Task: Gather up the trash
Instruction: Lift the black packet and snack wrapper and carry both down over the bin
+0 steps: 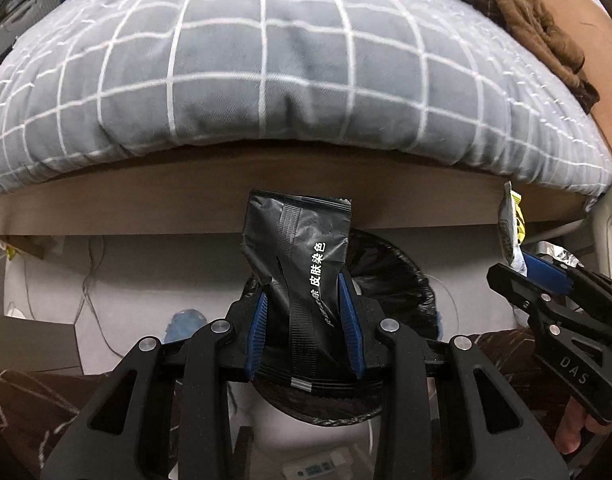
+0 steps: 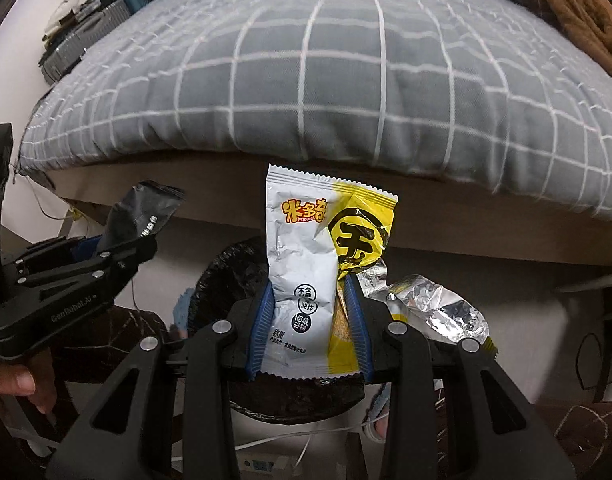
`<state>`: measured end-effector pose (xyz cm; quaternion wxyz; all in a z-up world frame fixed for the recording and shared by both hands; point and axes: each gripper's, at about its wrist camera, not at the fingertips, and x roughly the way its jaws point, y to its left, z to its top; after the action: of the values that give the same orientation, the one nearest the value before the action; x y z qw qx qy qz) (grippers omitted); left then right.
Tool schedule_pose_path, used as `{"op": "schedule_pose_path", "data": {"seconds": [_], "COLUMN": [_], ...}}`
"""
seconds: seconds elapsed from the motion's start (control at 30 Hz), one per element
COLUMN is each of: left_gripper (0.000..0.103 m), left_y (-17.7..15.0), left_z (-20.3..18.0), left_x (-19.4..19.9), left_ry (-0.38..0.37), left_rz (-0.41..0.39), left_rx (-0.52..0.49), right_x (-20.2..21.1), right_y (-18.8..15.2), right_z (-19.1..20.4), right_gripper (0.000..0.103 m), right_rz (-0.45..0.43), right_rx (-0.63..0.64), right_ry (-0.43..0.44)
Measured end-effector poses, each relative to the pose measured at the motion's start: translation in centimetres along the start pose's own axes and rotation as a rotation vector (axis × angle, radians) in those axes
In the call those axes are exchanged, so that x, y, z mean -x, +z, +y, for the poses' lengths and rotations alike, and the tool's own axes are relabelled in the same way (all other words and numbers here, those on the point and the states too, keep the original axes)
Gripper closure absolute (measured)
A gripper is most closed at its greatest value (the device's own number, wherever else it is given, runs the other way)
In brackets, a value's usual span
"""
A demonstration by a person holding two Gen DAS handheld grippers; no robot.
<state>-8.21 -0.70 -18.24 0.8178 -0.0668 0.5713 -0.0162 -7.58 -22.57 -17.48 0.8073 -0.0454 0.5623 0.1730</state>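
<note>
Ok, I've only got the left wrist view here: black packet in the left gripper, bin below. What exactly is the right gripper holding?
Observer: The right gripper is shut on a white and yellow snack wrapper.
Operator: Anything else in that grip?
Observer: Crumpled silver foil hangs out at its right side; whether it is a separate piece I cannot tell.
Operator: Is it over the bin too?
Observer: Yes, the black-lined bin shows directly behind and below that wrapper.

Dim indoor light, strong fisheye bulge, dark vignetted corners, slight blur
</note>
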Motion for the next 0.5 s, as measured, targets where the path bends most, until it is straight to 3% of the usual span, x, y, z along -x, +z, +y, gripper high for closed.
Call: {"op": "schedule_pose_path", "data": {"seconds": [0.33, 0.5], "left_gripper": [0.071, 0.071], "left_y": [-0.2, -0.4], "left_z": [2.4, 3.2], "left_x": [-1.0, -0.7], "left_ry": [0.027, 0.029], "left_rz": [0.022, 0.021], "left_rx": [0.034, 0.041], "right_x": [-3.6, -3.9], "right_y": [0.2, -0.2], "right_z": [1.9, 2.1], "right_gripper": [0.067, 0.049], "right_rz": [0.073, 0.067], "right_rx": [0.042, 0.062], "right_ry": [0.011, -0.007]}}
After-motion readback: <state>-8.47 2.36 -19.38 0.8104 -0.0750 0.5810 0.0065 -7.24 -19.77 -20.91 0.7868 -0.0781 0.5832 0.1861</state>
